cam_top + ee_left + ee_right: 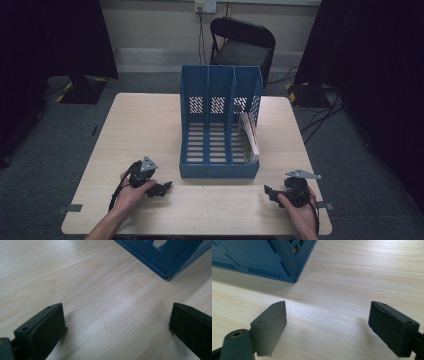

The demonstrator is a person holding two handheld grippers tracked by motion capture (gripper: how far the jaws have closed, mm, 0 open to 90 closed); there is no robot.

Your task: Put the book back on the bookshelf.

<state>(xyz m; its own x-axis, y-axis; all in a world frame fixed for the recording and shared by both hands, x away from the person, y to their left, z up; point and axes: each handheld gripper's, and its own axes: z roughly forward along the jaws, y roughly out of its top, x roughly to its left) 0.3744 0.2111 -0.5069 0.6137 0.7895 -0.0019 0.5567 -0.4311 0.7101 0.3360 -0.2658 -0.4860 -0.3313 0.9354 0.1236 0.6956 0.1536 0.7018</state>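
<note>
A blue file rack (220, 125) stands in the middle of the light wooden desk (140, 125), with three open slots side by side. Its tall perforated back faces away from the person and its low front lip faces them, so its long axis runs from the near edge of the desk toward the far edge. The rightmost slot holds a thin booklet (248, 132) that stands on edge and leans against the right wall; the other two slots show bare slatted floor. Beyond the desk a black folding chair (242, 45) stands on the grey carpet against the wall, with dark curtains at both sides.

The left gripper (162, 189) lies low over the desk near the front left corner of the rack, held in the person's left hand (131, 192), and its fingers (42, 330) point right, toward the middle of the desk. In the left gripper view the fingers stand wide apart with bare wood between them and a corner of the rack ahead. The right gripper (270, 192) sits near the front right corner of the rack, held in the right hand (297, 207), and points left. In the right gripper view its fingers (270, 325) are likewise spread wide and grasp nothing, with the rack's corner ahead to the left. Bare desk lies between each gripper and the rack.
</note>
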